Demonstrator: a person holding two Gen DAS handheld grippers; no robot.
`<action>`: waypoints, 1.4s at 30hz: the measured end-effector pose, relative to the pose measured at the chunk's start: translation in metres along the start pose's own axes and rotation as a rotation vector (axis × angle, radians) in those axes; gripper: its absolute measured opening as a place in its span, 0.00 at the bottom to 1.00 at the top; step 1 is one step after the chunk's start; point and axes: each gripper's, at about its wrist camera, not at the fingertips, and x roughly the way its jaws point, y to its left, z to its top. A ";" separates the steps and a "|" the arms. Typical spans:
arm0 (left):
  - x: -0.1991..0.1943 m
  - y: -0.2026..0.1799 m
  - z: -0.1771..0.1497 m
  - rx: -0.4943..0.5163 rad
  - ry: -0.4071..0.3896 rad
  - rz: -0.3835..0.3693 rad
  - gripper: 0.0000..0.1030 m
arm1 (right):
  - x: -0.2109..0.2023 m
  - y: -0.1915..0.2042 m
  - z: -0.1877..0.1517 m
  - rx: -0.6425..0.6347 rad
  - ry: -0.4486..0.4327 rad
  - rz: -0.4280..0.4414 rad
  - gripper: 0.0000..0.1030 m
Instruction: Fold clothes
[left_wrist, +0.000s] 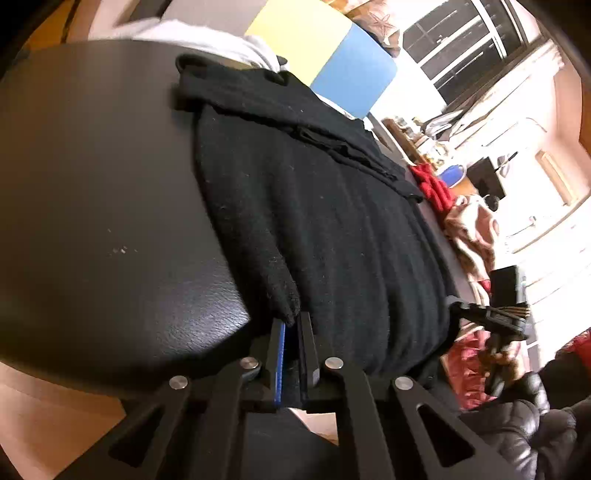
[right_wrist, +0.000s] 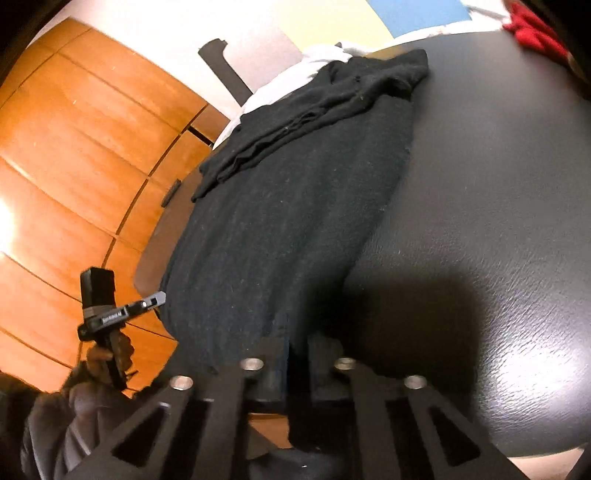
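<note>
The left gripper (left_wrist: 291, 325) and right gripper (right_wrist: 295, 347) are each pinching a near hem corner of the black knit sweater (left_wrist: 332, 221) lying on the dark tabletop (left_wrist: 92, 184), apparently starting a fold requiring both corners carried toward the collar together.

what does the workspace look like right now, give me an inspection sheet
surface: dark leather-textured table, small pale specks on it.
job's things: black garment laid flat lengthwise, far end already folded over; near hem hangs off the table edge.
clutter: white cloth behind the garment; red cloth at the far table edge.
grippers: left tongs shut on one near hem corner; right tongs shut on the other.
cables: nothing seen.
surroundings: wooden cabinet doors, window, yellow and blue panel, cluttered shelf.
</note>
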 end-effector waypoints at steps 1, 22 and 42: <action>-0.002 0.004 0.001 -0.032 -0.001 -0.047 0.04 | -0.001 0.000 0.002 0.013 -0.007 0.023 0.08; -0.027 0.020 0.192 -0.107 -0.319 -0.404 0.00 | 0.024 0.001 0.172 0.171 -0.215 0.285 0.08; 0.023 0.031 0.151 -0.035 -0.096 -0.049 0.31 | 0.078 -0.071 0.188 0.307 -0.186 0.230 0.06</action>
